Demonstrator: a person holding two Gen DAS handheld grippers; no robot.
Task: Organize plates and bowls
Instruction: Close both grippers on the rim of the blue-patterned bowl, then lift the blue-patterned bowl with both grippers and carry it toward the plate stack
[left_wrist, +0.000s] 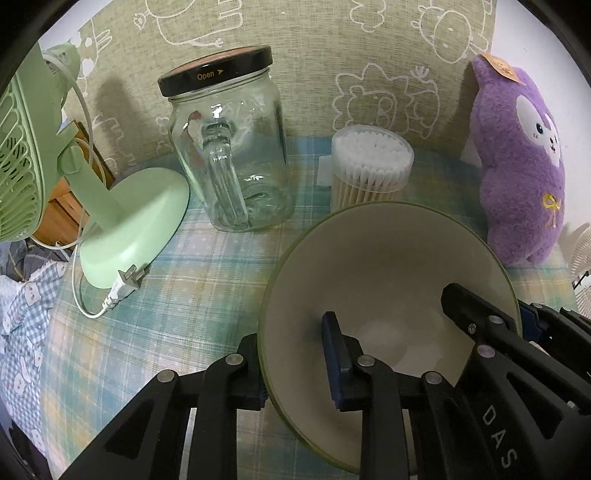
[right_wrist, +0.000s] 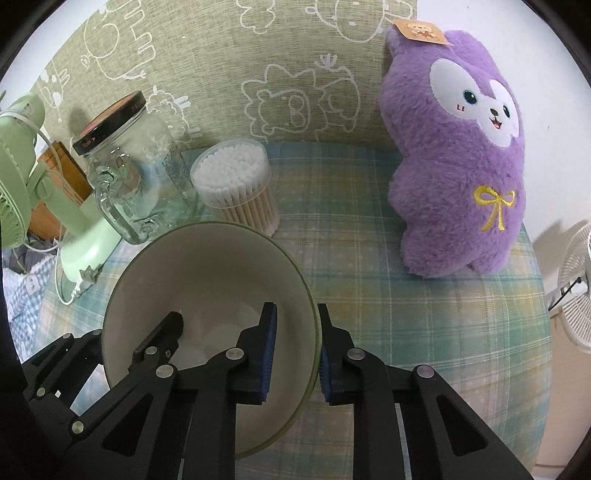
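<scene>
**Bowl pinched at both rims over the plaid counter**

Bowl (left_wrist: 388, 295), pale inside with a green rim, sits tilted between my two tongs above the plaid-covered counter (left_wrist: 166, 314). My left tongs (left_wrist: 295, 369) are pressed onto its left rim, one blue-padded finger inside the bowl and the other outside the wall. My right tongs (right_wrist: 295, 354) pinch the opposite rim the same way, one finger inside and one outside. In the left view the right tongs reach in over the bowl's far edge.

Behind the bowl, a clear tub of cotton swabs (left_wrist: 371, 166) stands just beside it. A glass jar (left_wrist: 229, 147) with a black lid and a handle stands to the left, next to the round base of a green fan (left_wrist: 133, 225). A purple plush toy (right_wrist: 461, 155) leans against the patterned backdrop on the right, well apart from the bowl.
</scene>
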